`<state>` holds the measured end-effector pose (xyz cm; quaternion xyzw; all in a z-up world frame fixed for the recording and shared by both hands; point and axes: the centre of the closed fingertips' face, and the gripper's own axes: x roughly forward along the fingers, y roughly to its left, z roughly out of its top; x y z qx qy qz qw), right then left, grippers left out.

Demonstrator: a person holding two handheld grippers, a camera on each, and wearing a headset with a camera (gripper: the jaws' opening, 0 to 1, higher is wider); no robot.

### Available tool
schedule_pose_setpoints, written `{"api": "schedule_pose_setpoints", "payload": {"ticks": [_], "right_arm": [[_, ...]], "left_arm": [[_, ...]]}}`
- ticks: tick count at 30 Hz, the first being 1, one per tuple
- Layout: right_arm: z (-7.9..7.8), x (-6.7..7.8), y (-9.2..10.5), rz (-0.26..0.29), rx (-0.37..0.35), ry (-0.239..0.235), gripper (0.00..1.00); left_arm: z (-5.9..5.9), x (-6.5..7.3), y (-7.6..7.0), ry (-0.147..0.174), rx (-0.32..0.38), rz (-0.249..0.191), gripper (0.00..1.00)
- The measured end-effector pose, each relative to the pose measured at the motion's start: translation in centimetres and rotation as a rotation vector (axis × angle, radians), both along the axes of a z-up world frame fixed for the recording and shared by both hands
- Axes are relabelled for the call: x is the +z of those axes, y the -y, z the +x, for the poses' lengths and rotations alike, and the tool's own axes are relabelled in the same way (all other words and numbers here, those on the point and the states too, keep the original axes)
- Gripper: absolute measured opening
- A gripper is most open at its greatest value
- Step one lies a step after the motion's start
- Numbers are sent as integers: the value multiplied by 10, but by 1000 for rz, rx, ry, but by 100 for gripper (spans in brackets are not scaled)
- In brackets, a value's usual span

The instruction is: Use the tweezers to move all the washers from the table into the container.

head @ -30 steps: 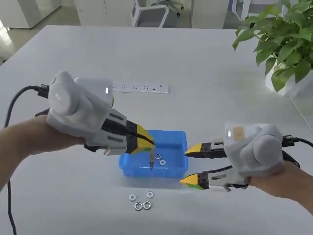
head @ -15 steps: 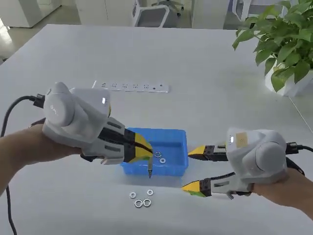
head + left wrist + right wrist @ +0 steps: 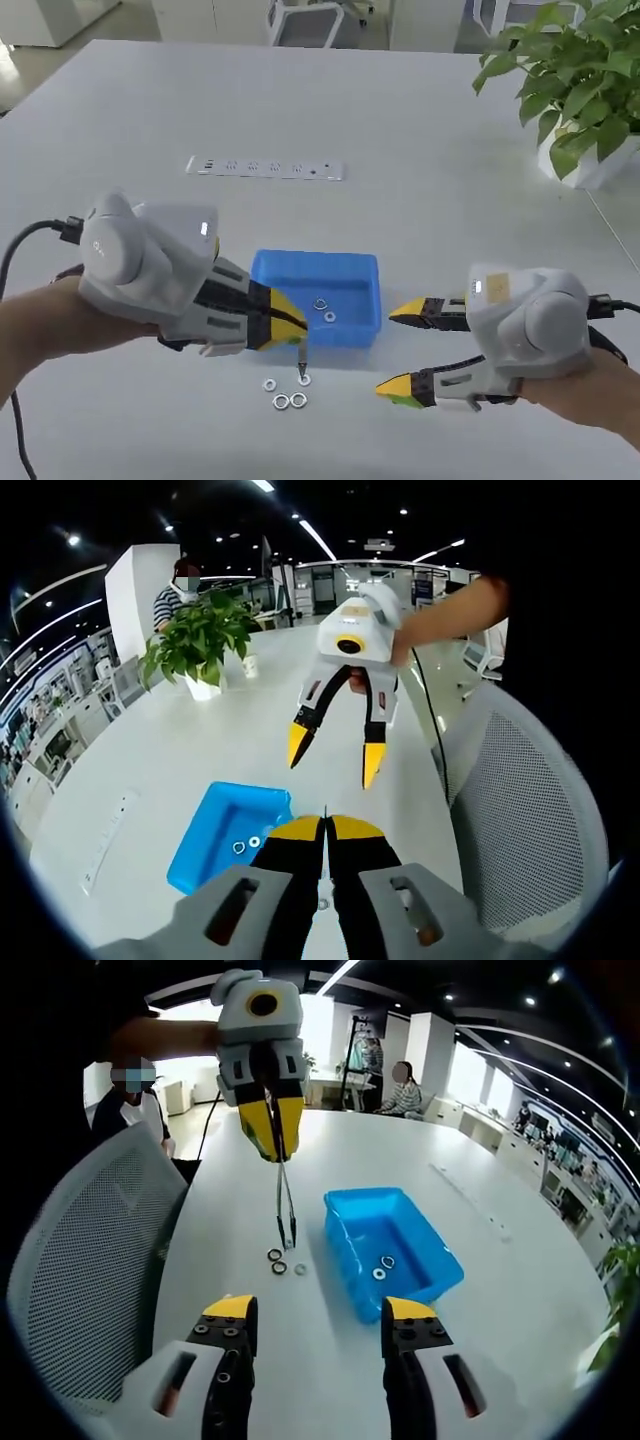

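Observation:
The blue container [image 3: 315, 272] holds two washers [image 3: 325, 310]. Several more washers [image 3: 284, 394] lie on the white table just in front of it. My left gripper [image 3: 296, 324] is shut on the tweezers [image 3: 302, 358], whose tips point down at the washer nearest the container. In the left gripper view the tweezers [image 3: 325, 816] stick out from the closed jaws beside the container [image 3: 225, 830]. My right gripper [image 3: 400, 348] stands open and empty to the container's right. The right gripper view looks between its own jaws [image 3: 315, 1310] at the tweezers [image 3: 285, 1205] above the loose washers [image 3: 280, 1263].
A white power strip [image 3: 265, 168] lies beyond the container. A potted plant [image 3: 575, 80] stands at the table's far right. A black cable [image 3: 18, 250] trails from the left gripper. A mesh chair [image 3: 90, 1260] is at the table's near edge, and people sit in the background.
My left gripper has carried the tweezers back out of the container, nearer to me, and down over the loose washers. The right gripper has dropped slightly and stays open.

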<state>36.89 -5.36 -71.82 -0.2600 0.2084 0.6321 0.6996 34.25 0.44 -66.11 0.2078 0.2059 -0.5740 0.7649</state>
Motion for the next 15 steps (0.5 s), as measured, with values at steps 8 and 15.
{"api": "schedule_pose_setpoints", "payload": {"ticks": [8, 15], "right_arm": [[-4, -4, 4, -10, -7, -6, 51], [-8, -8, 7, -16, -10, -15, 51]], "left_arm": [[-7, -12, 3, -23, -6, 5, 5], [-11, -21, 4, -33, -7, 6, 5]]}}
